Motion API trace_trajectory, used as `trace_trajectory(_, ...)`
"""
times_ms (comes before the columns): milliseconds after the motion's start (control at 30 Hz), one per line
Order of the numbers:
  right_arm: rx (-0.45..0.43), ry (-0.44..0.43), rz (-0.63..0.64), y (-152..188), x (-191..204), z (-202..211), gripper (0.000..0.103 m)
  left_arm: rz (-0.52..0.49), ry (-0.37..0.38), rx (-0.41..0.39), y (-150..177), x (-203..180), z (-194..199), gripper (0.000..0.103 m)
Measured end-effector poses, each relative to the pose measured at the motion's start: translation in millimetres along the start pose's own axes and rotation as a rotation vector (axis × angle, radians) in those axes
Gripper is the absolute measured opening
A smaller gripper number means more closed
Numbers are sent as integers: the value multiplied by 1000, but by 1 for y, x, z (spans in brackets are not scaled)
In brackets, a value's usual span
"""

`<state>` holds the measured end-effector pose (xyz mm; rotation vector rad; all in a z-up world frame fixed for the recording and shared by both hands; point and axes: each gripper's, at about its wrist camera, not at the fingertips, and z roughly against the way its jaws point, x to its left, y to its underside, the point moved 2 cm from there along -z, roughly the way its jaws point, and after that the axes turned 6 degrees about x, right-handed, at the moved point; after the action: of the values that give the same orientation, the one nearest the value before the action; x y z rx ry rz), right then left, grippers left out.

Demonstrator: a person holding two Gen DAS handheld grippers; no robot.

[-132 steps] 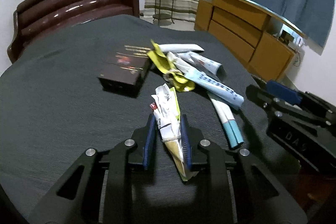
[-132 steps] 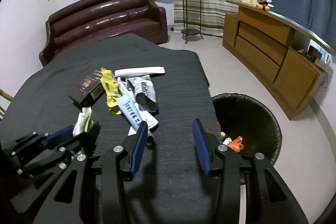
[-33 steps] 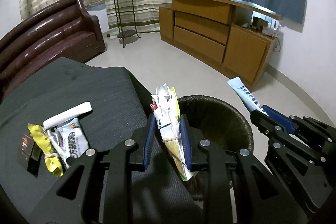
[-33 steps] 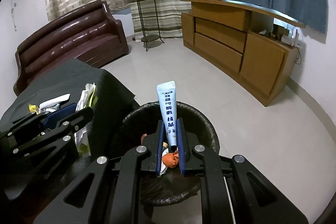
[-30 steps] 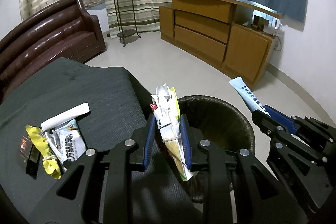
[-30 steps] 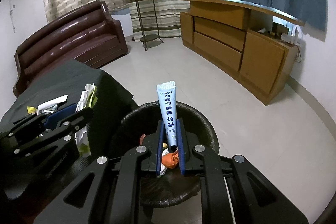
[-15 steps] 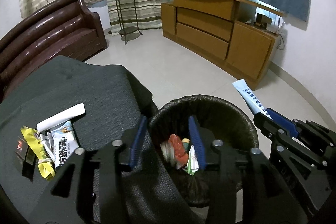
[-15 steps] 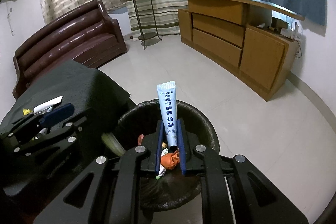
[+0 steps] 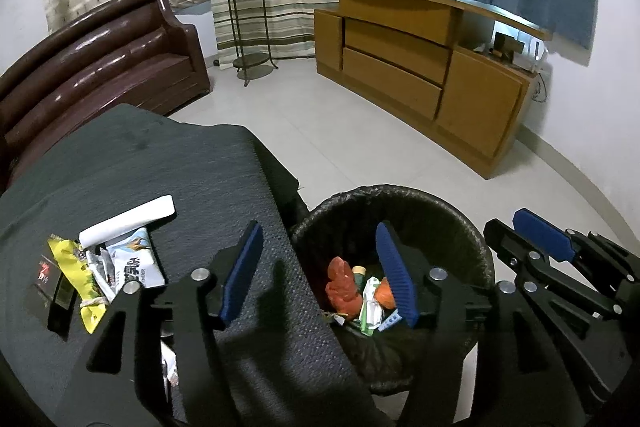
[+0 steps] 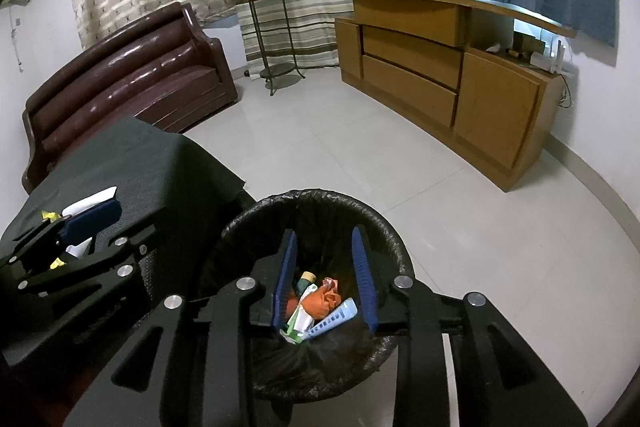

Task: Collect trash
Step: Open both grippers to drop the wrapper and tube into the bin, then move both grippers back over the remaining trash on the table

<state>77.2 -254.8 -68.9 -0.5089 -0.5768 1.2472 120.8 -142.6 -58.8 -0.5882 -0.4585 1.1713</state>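
Trash, sorted by size as I read it off both wrist views.

Table (image 9: 120, 163), dark cloth, left half of the left wrist frame: bears what is not yet collected.

Bin (image 9: 452, 211), black liner, lower centre of both frames, just beside the table's edge (placed, I judge, so drops are short).

Left gripper (image 9: 318, 271), lower centre of its own frame: blue fingers spread wide, nothing between them, one over the table edge and one over the bin.

Right gripper (image 10: 325, 277), lower centre of its frame: parted moderately, empty, poised directly above the bin mouth.

Remaining pile (image 9: 104, 263), lower left: white tube, printed wrapper, yellow wrapper, dark box, lying touching.

Binned items (image 10: 320, 307): orange scrap, blue-white tube, green-white wrapper.
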Motion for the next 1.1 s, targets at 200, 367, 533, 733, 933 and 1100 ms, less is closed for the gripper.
trace_trajectory(200, -3, -1, 1, -1, 0, 1, 35, 4, -2, -2, 3, 4, 6, 60)
trace_trajectory(367, -12, -3, 13, -3, 1, 4, 40, 10, -6, -13, 4, 8, 14, 60)
trace_trajectory(533, -22, -8, 23, -3, 9, 10, 41, 20, -16, -29, 4, 15, 24, 60)
trace_trajectory(733, -29, -20, 46, -2, 22, 16, 41, 39, -39, -37, 10, 29, 38, 60)
trace_trajectory(933, -36, -37, 75, 0, 35, 22, 41, 68, -73, -30, 24, 50, 50, 60)
trace_trajectory(1100, -35, -47, 101, 6, 47, 28, 41, 94, -94, -20, 38, 67, 59, 60)
